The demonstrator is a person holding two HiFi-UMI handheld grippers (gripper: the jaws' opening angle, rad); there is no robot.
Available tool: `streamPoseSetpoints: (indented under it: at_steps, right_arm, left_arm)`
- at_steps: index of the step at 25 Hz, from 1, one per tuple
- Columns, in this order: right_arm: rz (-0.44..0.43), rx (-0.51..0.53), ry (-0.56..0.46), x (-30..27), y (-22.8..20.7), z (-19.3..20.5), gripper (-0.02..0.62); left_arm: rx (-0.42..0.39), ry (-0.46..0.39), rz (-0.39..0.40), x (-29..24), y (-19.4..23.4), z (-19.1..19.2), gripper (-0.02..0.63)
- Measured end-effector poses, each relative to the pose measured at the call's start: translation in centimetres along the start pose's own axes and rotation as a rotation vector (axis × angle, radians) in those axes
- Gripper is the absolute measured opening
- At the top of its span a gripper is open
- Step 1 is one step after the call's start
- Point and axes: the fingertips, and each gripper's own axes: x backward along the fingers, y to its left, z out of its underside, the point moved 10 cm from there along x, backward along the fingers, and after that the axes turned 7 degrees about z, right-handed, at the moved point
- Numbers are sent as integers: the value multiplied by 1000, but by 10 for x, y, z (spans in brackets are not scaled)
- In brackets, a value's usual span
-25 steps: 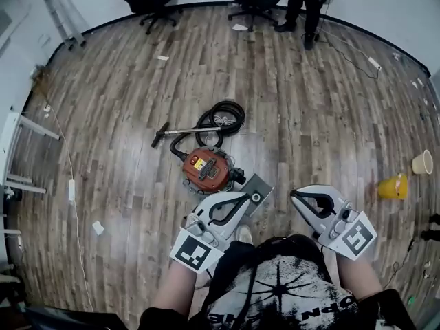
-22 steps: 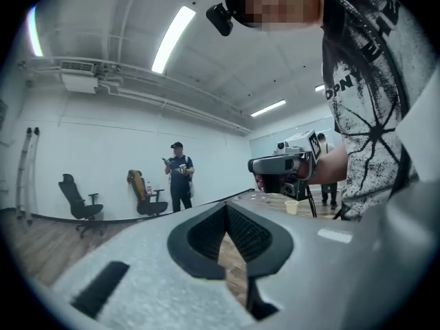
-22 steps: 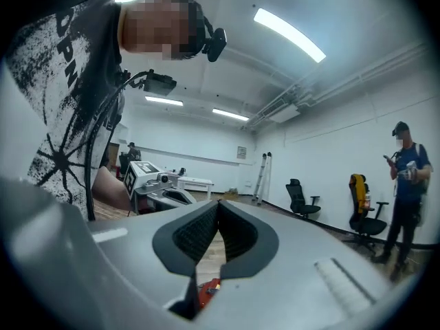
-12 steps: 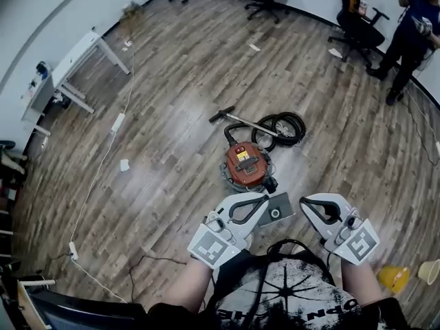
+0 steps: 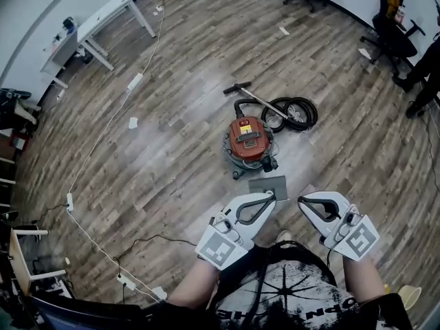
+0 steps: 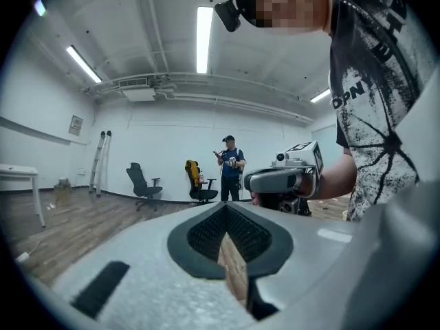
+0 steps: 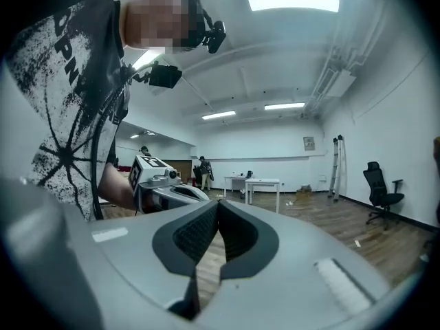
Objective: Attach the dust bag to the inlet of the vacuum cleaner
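The red vacuum cleaner (image 5: 247, 139) stands on the wooden floor with its black hose (image 5: 292, 112) coiled behind it and the wand (image 5: 247, 95) lying beside it. A flat grey dust bag (image 5: 268, 184) with a round hole lies on the floor just in front of the vacuum. My left gripper (image 5: 269, 196) is shut and empty, held above the floor near the bag's front edge. My right gripper (image 5: 300, 199) is shut and empty too, a little to the right of it. The left gripper (image 6: 223, 208) and right gripper (image 7: 216, 205) point level, each toward the other.
White desks (image 5: 103, 19) stand at the upper left. A white cable (image 5: 103, 136) with power strips runs down the floor's left side. Office chairs (image 5: 395, 26) and a standing person (image 5: 426, 74) are at the upper right. A paper cup (image 5: 409, 295) sits at the bottom right.
The head view has swung round, so the vacuum and bag now show farther up the picture. Both grippers have shifted and turned in front of the body, staying shut and empty.
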Motion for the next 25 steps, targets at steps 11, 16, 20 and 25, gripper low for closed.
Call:
streamPoseSetpoints:
  at_steps: [11, 16, 20, 25]
  right_arm:
    - [42, 7, 403, -11, -35, 129, 8]
    - [-10, -116, 546, -35, -46, 256, 55]
    - [-86, -94, 697, -49, -39, 408, 113]
    - [-173, 15, 922, -46, -41, 643, 158]
  left_arm:
    - [116, 68, 164, -40, 65, 72, 0]
    - [176, 103, 184, -61, 102, 151, 0]
    - [185, 151, 210, -77, 107, 248, 0]
    - [213, 134, 259, -110, 109, 385, 0]
